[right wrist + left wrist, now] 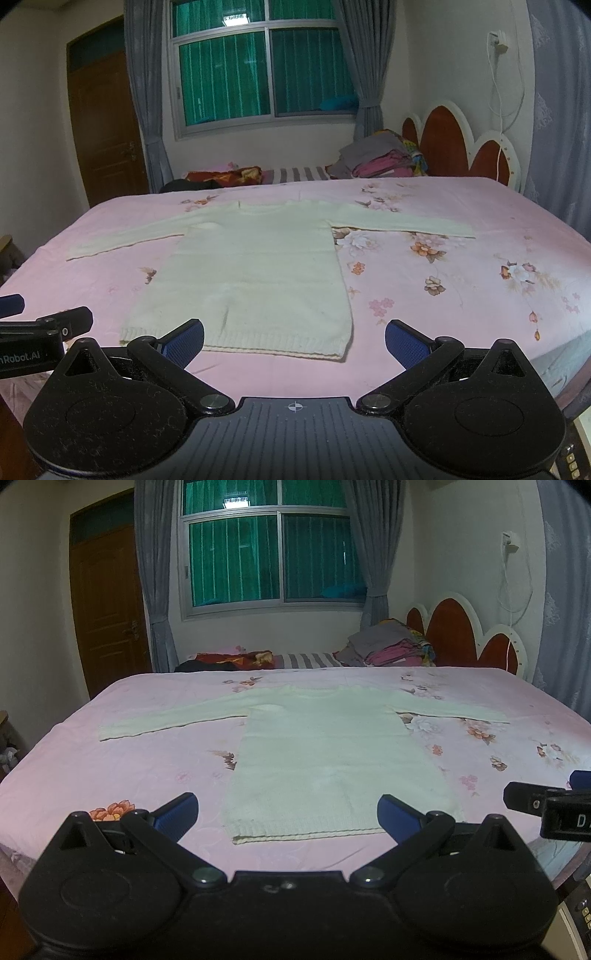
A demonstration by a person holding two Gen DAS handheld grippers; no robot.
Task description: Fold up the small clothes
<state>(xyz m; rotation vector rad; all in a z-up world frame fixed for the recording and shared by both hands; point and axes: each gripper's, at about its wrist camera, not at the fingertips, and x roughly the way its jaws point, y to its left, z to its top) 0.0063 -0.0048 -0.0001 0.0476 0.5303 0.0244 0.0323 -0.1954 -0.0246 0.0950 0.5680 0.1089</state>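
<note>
Left wrist view: the left gripper (288, 816) hangs with its fingers spread wide and nothing between them. Straight ahead the cream sweater (332, 753) lies flat on the pink bedsheet (122, 764), both sleeves out. No fold made yet, so all the folding is left.

Right wrist view: the right gripper (294, 341) is spread too, empty, hem just ahead and left. This view shows the sweater's near right corner (343, 356) unblocked; the other hides it.
</note>
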